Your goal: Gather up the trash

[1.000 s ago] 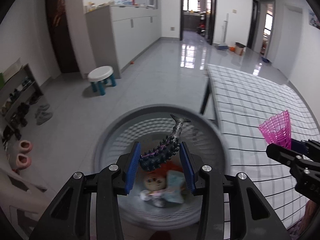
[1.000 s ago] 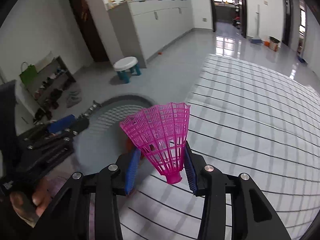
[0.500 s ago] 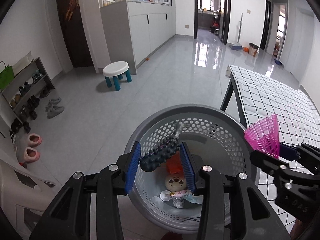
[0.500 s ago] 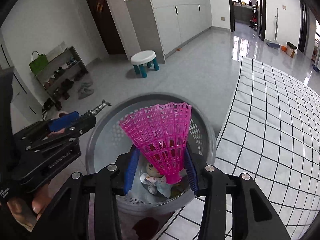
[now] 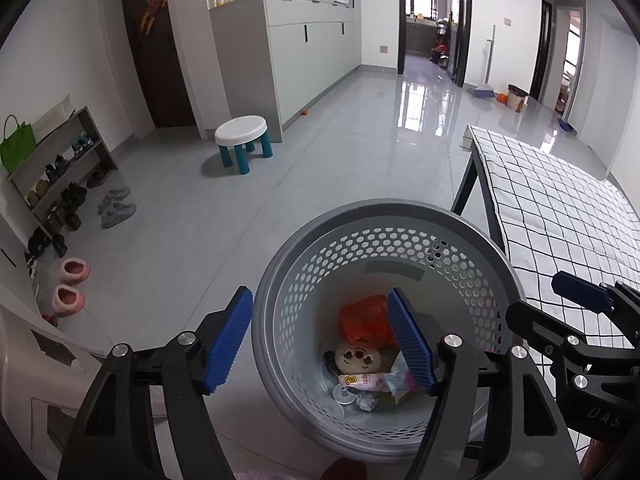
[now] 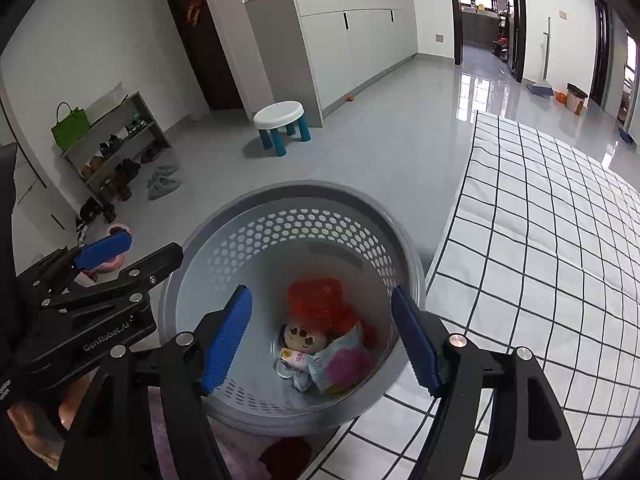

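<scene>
A grey perforated trash basket (image 5: 384,216) stands on the floor beside the table; it also shows in the right wrist view (image 6: 296,196). Inside lie an orange wrapper (image 5: 362,320), a small doll head (image 5: 357,357) and crumpled packets (image 6: 340,360). My left gripper (image 5: 320,340) is open and empty above the basket's left rim. My right gripper (image 6: 322,340) is open and empty above the basket's mouth. A pink blur (image 6: 350,362) lies among the packets; the dark spiky toy is not visible.
A table with a black-and-white checked cloth (image 6: 540,240) is right of the basket. A white stool with teal legs (image 5: 242,138) stands on the grey floor beyond. A shoe rack (image 5: 56,176) and slippers (image 5: 72,284) are at the left wall.
Both grippers have opened over the basket. The dark spiky toy has left my left gripper and the pink shuttlecock has left my right gripper.
</scene>
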`<state>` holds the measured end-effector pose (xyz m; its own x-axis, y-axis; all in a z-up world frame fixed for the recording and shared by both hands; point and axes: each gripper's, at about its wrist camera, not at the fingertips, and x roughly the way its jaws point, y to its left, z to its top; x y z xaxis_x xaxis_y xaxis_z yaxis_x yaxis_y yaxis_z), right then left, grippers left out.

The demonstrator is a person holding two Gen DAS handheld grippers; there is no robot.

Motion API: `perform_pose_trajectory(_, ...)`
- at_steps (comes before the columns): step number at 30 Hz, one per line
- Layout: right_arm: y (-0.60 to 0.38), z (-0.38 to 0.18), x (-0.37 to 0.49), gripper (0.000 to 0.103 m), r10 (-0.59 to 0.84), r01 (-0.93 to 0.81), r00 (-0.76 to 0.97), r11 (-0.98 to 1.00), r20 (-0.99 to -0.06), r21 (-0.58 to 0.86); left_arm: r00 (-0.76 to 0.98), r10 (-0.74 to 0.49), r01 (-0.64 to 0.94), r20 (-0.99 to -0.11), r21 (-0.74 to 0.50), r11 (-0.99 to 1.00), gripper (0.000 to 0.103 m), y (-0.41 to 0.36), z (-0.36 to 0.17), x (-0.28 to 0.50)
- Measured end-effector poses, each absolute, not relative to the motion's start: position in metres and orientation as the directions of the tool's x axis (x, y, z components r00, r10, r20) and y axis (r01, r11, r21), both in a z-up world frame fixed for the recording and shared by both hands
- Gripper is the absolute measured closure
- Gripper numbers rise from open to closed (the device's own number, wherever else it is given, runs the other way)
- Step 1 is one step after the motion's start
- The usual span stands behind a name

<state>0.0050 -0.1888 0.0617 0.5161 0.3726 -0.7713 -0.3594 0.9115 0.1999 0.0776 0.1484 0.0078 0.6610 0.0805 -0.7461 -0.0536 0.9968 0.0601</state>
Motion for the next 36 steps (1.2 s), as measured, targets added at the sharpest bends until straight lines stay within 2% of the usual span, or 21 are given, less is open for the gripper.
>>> perform_pose_trajectory(27, -0.203, 0.066, -0.014, 0.034, 0.339, -0.305, 0.554, 0.932, -0.76, 0.194, 0.671, 0.108, -0.093, -0.734, 0.062, 0.994, 0.012, 0.153, 0.021, 0.061)
perform_pose_trajectory(36, -0.208, 0.07, -0.019, 0.034, 0.332, -0.298, 0.568, 0.936, -0.753, 0.188, 0.673, 0.115, -0.1, -0.731, 0.064, 0.993, 0.01, 0.153, 0.025, 0.057)
